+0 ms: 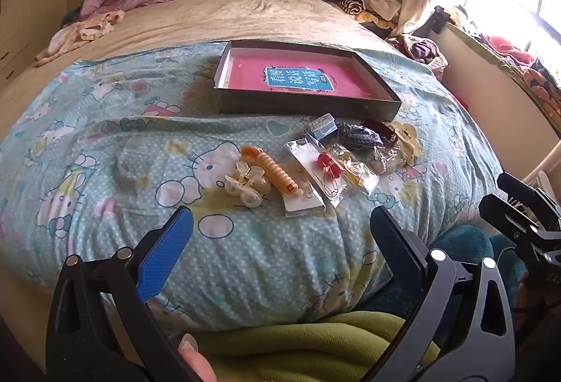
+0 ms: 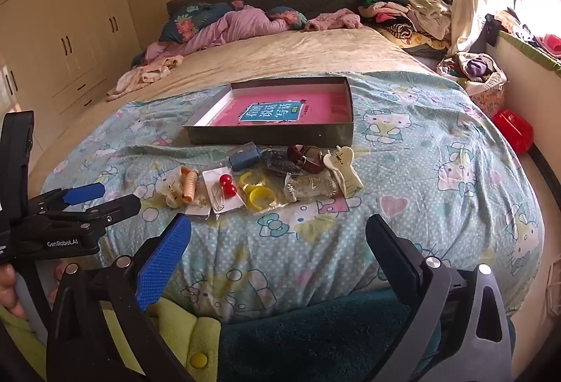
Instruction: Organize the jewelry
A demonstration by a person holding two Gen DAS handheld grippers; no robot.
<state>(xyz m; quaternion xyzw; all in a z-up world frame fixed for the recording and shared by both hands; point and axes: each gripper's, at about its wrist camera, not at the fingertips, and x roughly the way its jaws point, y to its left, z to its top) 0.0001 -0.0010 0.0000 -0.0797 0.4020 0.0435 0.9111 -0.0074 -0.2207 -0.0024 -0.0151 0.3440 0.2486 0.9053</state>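
Observation:
Small jewelry pieces lie in a row on the Hello Kitty quilt (image 1: 105, 143): an orange ribbed hair clip (image 1: 277, 170), a packet with red beads (image 1: 329, 164), yellow rings in a bag (image 2: 259, 194), a brown strap (image 2: 306, 157) and a cream claw clip (image 2: 343, 168). Behind them sits a shallow dark box (image 1: 308, 107) with a pink book in it. My left gripper (image 1: 280, 217) hovers open just short of the orange clip, holding nothing. My right gripper (image 2: 278, 220) is open too, short of the yellow rings, and empty.
Crumpled pink bedding and pillows (image 2: 224, 24) lie at the headboard, and a clothes pile (image 2: 403, 14) fills the far right corner. Wardrobes (image 2: 70, 42) line the left wall. A red container (image 2: 512, 129) sits on the floor at right. A green blanket (image 1: 298, 343) is below the grippers.

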